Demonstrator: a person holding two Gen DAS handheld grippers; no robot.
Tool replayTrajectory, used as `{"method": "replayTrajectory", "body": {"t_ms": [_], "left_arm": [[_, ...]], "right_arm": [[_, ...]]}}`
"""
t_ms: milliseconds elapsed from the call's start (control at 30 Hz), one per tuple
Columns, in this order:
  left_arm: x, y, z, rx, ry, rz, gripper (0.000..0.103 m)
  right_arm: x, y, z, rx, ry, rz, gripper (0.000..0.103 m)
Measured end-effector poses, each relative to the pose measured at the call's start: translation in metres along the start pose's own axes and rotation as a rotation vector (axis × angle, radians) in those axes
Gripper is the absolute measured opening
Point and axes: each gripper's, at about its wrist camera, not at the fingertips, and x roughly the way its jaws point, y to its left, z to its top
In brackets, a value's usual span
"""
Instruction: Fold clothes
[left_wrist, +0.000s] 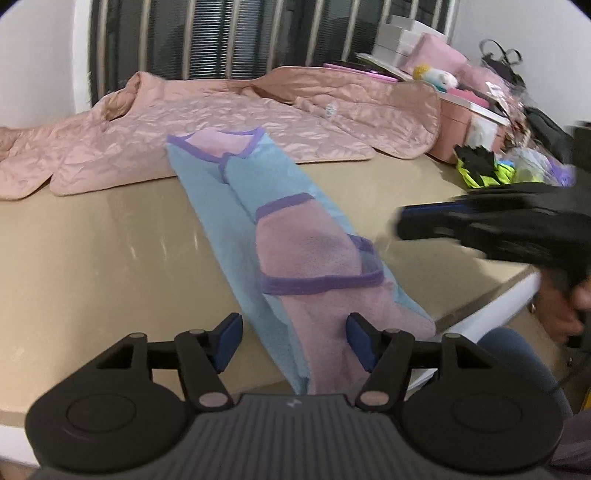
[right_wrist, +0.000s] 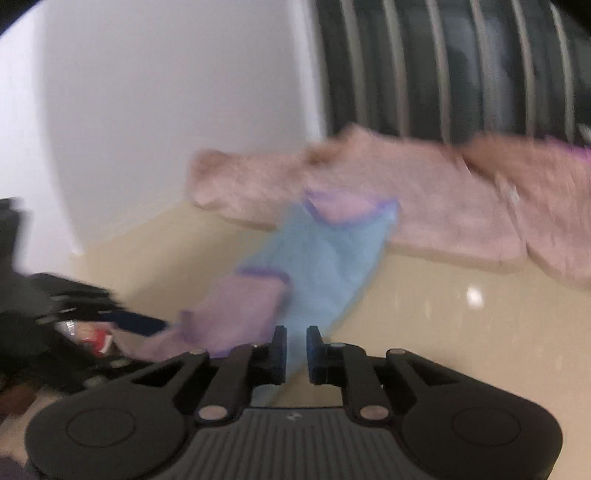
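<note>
— Two grippers over one garment: where does it lie?
— The light blue mesh top with purple trim and pink panels (left_wrist: 295, 236) lies folded into a long strip on the glossy beige tabletop (left_wrist: 92, 258), its far end touching the quilted pink jacket (left_wrist: 229, 125) spread along the back.
— And the left gripper (left_wrist: 294, 341)?
— Its jaws stand wide apart, one blue pad either side of the strip's near end, which hangs at the table edge. Neither pad presses on the cloth.
— The right gripper (right_wrist: 296, 352)?
— Nearly closed, only a narrow gap between its pads, with blue cloth seen through that gap. The picture is blurred, so I cannot tell whether it has hold of any fabric. From the left wrist camera it sits beside the strip's right edge.
</note>
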Motion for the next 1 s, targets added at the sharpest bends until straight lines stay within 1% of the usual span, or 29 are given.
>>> {"method": "replayTrajectory", "body": {"t_ms": [33, 67, 100, 167, 233, 267, 300, 367, 400, 433, 467, 500, 533, 567, 633, 667, 700, 733, 800, 833, 900, 933, 967, 1000], "left_arm": [[-0.003, 0.005, 0.002, -0.020, -0.002, -0.001, 0.064], [-0.006, 0.010, 0.004, -0.037, -0.011, -0.008, 0.064], [-0.008, 0.015, 0.006, -0.057, -0.016, -0.022, 0.065], [-0.012, 0.026, 0.011, -0.097, -0.026, -0.049, 0.066], [-0.017, 0.033, 0.016, -0.123, -0.035, -0.077, 0.066], [-0.019, 0.034, 0.017, -0.116, -0.038, -0.085, 0.066], [-0.022, 0.034, 0.018, -0.107, -0.041, -0.093, 0.066], [-0.030, 0.027, 0.016, -0.052, -0.053, -0.115, 0.067], [-0.034, 0.023, 0.014, -0.021, -0.061, -0.127, 0.069], [-0.037, 0.018, 0.012, 0.013, -0.069, -0.138, 0.076], [-0.040, 0.012, 0.008, 0.057, -0.079, -0.145, 0.081], [-0.042, 0.006, 0.004, 0.103, -0.090, -0.151, 0.086], [-0.045, -0.002, -0.001, 0.163, -0.107, -0.151, 0.088], [-0.045, -0.010, -0.006, 0.231, -0.121, -0.148, 0.088], [-0.045, -0.026, -0.015, 0.366, -0.144, -0.141, 0.089], [-0.043, -0.033, -0.020, 0.432, -0.145, -0.130, 0.089], [-0.040, -0.038, -0.025, 0.493, -0.146, -0.117, 0.089], [-0.038, -0.044, -0.029, 0.554, -0.146, -0.104, 0.089], [-0.034, -0.055, -0.039, 0.676, -0.167, -0.061, 0.089], [-0.032, -0.061, -0.045, 0.744, -0.195, -0.020, 0.089], [-0.026, -0.072, -0.059, 0.895, -0.257, 0.079, 0.089], [-0.023, -0.075, -0.064, 0.954, -0.273, 0.096, 0.089], [-0.021, -0.078, -0.067, 0.990, -0.277, 0.092, 0.088], [-0.019, -0.078, -0.068, 1.003, -0.275, 0.077, 0.087]], "right_arm": [[-0.008, 0.006, 0.000, -0.066, -0.011, 0.032, 0.025], [-0.016, 0.012, -0.001, -0.134, -0.018, 0.061, 0.049], [-0.021, 0.021, -0.005, -0.220, -0.010, 0.075, 0.064], [-0.018, 0.041, -0.016, -0.410, 0.022, 0.081, 0.065], [-0.005, 0.056, -0.026, -0.546, 0.062, 0.082, 0.062], [0.003, 0.063, -0.030, -0.604, 0.080, 0.078, 0.060], [0.010, 0.069, -0.034, -0.663, 0.096, 0.072, 0.055], [0.023, 0.080, -0.039, -0.785, 0.110, 0.047, 0.049], [0.027, 0.084, -0.041, -0.835, 0.118, 0.040, 0.043], [0.031, 0.086, -0.041, -0.862, 0.127, 0.037, 0.041], [0.034, 0.084, -0.041, -0.879, 0.136, 0.037, 0.037], [0.034, 0.081, -0.039, -0.872, 0.138, 0.042, 0.036], [0.035, 0.078, -0.036, -0.863, 0.142, 0.049, 0.036], [0.035, 0.075, -0.034, -0.844, 0.148, 0.059, 0.035], [0.037, 0.073, -0.028, -0.815, 0.159, 0.078, 0.030], [0.038, 0.072, -0.025, -0.797, 0.164, 0.090, 0.023], [0.036, 0.067, -0.020, -0.758, 0.165, 0.115, 0.010], [0.033, 0.063, -0.015, -0.718, 0.166, 0.138, 0.007], [0.028, 0.052, -0.004, -0.626, 0.163, 0.177, 0.007], [0.026, 0.047, 0.001, -0.583, 0.162, 0.194, 0.007], [0.021, 0.039, 0.008, -0.541, 0.167, 0.214, 0.007], [0.018, 0.038, 0.009, -0.529, 0.169, 0.230, 0.007], [0.015, 0.037, 0.010, -0.516, 0.171, 0.246, 0.007], [0.012, 0.036, 0.012, -0.505, 0.172, 0.263, 0.007]]}}
